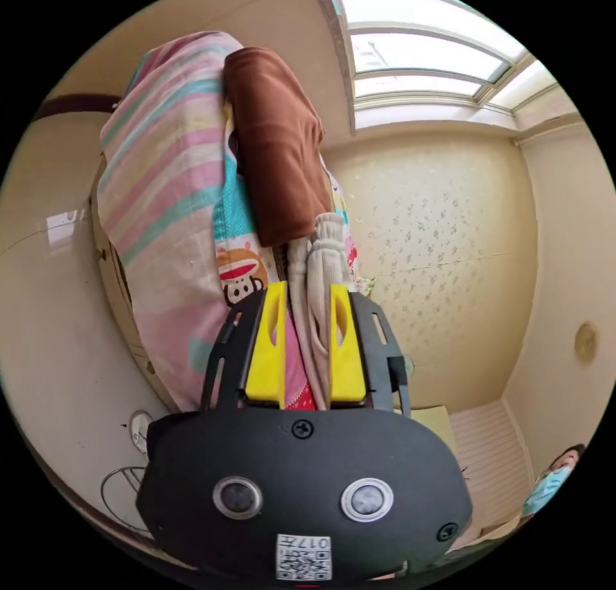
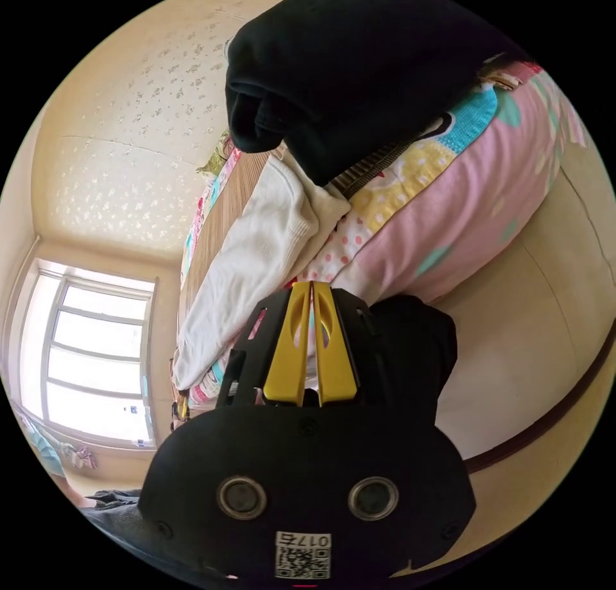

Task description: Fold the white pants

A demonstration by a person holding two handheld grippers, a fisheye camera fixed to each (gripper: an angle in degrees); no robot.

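Note:
In the left gripper view the white pants (image 1: 319, 256) are a cream ribbed bundle that runs down between my left gripper's (image 1: 308, 288) yellow jaws, and both jaws press on it. A folded brown garment (image 1: 276, 140) lies just beyond it on the bed. In the right gripper view the white pants (image 2: 256, 256) lie spread along the bed beside a black garment (image 2: 346, 70). My right gripper (image 2: 311, 284) has its jaws closed tip to tip at the pants' near edge, over the dotted sheet, with nothing visibly between them.
A colourful striped and cartoon-print bedsheet (image 1: 167, 166) covers the bed. A dark cloth (image 2: 417, 346) sits beside the right gripper. There is a bright window (image 2: 90, 359), floral wallpaper (image 1: 436, 230), a fan (image 1: 122, 487) on the floor and a person in a mask (image 1: 552, 481).

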